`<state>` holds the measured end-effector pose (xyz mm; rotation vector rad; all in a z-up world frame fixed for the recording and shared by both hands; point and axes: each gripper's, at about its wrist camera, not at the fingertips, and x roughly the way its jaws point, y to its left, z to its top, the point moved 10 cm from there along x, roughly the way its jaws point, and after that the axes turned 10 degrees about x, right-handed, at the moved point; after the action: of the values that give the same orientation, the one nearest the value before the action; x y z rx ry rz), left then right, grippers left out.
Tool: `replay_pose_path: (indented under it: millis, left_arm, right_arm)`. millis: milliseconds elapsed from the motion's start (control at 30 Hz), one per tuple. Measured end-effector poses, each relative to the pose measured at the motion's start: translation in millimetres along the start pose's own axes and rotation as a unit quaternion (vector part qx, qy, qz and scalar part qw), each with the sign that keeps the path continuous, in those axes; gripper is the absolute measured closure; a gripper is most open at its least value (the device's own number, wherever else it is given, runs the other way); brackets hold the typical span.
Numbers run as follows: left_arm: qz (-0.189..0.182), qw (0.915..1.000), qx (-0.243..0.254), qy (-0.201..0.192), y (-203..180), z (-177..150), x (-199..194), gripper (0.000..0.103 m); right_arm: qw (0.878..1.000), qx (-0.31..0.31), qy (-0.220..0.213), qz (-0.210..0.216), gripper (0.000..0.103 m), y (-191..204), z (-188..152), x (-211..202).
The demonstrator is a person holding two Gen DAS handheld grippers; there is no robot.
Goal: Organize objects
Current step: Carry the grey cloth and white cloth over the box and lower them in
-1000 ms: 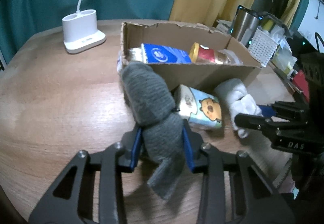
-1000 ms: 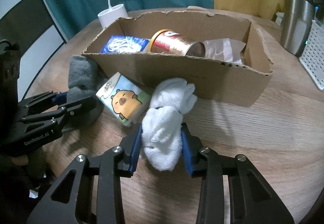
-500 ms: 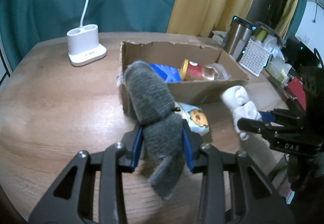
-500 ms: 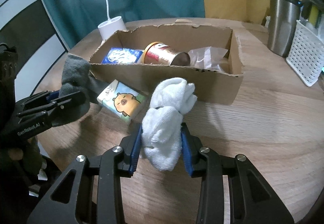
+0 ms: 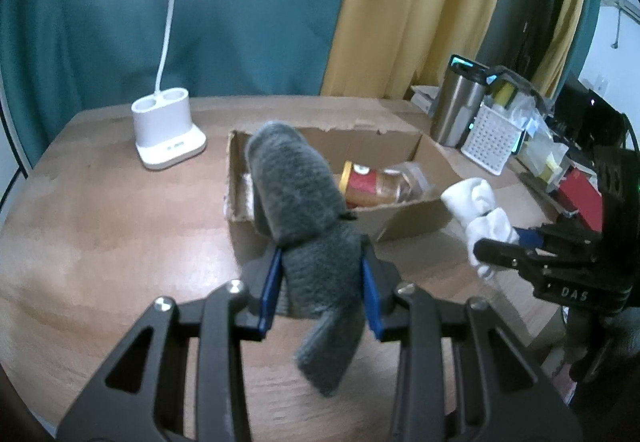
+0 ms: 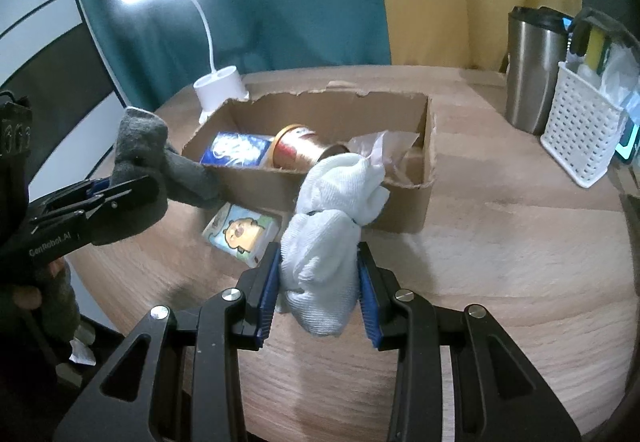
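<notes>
My left gripper (image 5: 320,286) is shut on a grey sock (image 5: 296,198) and holds it above the table, in front of the cardboard box (image 5: 412,216). My right gripper (image 6: 319,290) is shut on a white sock (image 6: 332,210), raised near the box's front wall (image 6: 404,210). The box holds a blue packet (image 6: 236,150), a gold can (image 6: 304,148) and a clear wrapper (image 6: 380,144). A capybara-print carton (image 6: 242,232) lies on the table in front of the box. The left gripper (image 6: 96,198) with the grey sock (image 6: 140,146) shows in the right wrist view, the right gripper with the white sock (image 5: 480,210) in the left.
A white lamp base (image 5: 168,134) stands at the back left of the round wooden table (image 5: 100,222). A steel tumbler (image 6: 534,70) and a white perforated basket (image 6: 580,130) stand at the back right. Red and other items (image 5: 580,194) crowd the far right edge.
Both grippers have risen and pulled back from the box, each lifting its sock. The grey sock now hides the blue packet and the carton in the left wrist view.
</notes>
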<state>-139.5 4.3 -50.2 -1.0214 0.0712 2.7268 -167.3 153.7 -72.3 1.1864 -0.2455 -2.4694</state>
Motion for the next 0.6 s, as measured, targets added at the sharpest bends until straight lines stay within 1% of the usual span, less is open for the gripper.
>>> replay_pose_path:
  millis: [267, 333, 600]
  left_arm:
    - [0.002, 0.9999, 0.011, -0.013, -5.7, 23.3, -1.1, 0.067]
    - [0.001, 0.9998, 0.015, -0.016, -7.6, 28.4, -1.1, 0.069]
    - [-0.004, 0.9995, 0.021, -0.024, -13.9, 41.9, -7.3, 0.069]
  right_arm:
    - [1.000, 0.000, -0.015, 0.003, 0.065, -5.9, 14.9, -8.6]
    - [1.000, 0.001, -0.018, 0.004, 0.065, -7.6, 19.4, -9.7]
    - [1.000, 0.000, -0.025, 0.008, 0.065, -8.0, 29.0, -11.5]
